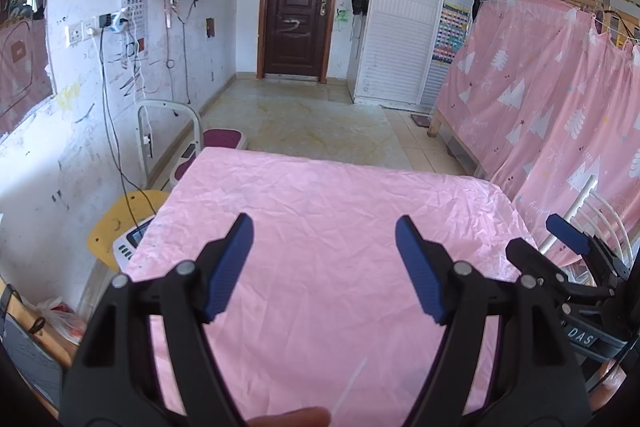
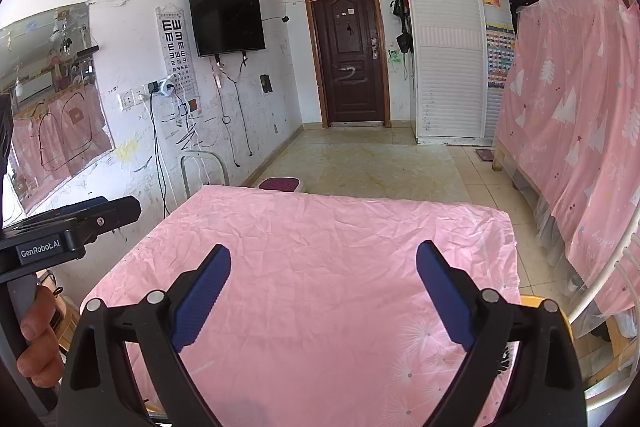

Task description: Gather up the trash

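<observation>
A table covered with a wrinkled pink cloth (image 1: pixel 320 227) fills the foreground of both views (image 2: pixel 320 247). I see no trash on the cloth. My left gripper (image 1: pixel 324 227) is open and empty, held above the near part of the cloth. My right gripper (image 2: pixel 323 255) is open and empty, also above the cloth. The right gripper also shows at the right edge of the left wrist view (image 1: pixel 568 247). The left gripper's body (image 2: pixel 60 227) and the hand holding it show at the left of the right wrist view.
A yellow chair (image 1: pixel 120 223) with a small device stands left of the table. A white-framed step stool (image 1: pixel 224 139) stands beyond the far edge. A pink curtained bed (image 1: pixel 540 107) runs along the right. Tiled floor (image 1: pixel 304 115) leads to a dark door (image 1: pixel 300 3).
</observation>
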Available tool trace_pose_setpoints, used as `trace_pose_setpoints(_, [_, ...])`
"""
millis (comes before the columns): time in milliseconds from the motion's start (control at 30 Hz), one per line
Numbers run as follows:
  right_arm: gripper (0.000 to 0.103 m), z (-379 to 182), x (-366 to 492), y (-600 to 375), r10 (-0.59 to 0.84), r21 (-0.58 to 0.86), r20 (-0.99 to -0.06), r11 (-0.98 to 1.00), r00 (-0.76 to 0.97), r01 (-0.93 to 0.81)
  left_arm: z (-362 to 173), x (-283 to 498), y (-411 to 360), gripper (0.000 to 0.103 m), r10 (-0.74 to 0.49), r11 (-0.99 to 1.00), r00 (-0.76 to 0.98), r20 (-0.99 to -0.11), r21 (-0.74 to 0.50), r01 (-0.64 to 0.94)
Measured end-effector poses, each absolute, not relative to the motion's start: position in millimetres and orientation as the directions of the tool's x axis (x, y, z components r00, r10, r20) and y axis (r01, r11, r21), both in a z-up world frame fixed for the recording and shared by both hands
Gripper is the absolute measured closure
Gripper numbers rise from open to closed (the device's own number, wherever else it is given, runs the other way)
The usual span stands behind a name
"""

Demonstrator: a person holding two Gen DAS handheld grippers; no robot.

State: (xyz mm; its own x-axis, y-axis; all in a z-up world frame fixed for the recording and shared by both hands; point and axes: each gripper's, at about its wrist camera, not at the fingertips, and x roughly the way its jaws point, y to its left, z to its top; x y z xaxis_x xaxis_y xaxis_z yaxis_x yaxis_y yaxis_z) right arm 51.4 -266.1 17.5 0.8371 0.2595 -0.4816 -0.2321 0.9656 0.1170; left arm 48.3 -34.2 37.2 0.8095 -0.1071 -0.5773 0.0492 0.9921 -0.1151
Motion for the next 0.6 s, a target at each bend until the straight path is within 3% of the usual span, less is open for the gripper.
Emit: trace_pose_setpoints(600, [0.018,17.3,50.9,-265.0,0.260,0.115,-0.483,0.965,0.836,-0.234,36.7,48.7,-29.9,0.032,-0.104,0.993,0.808,-0.580,-0.113,0.047])
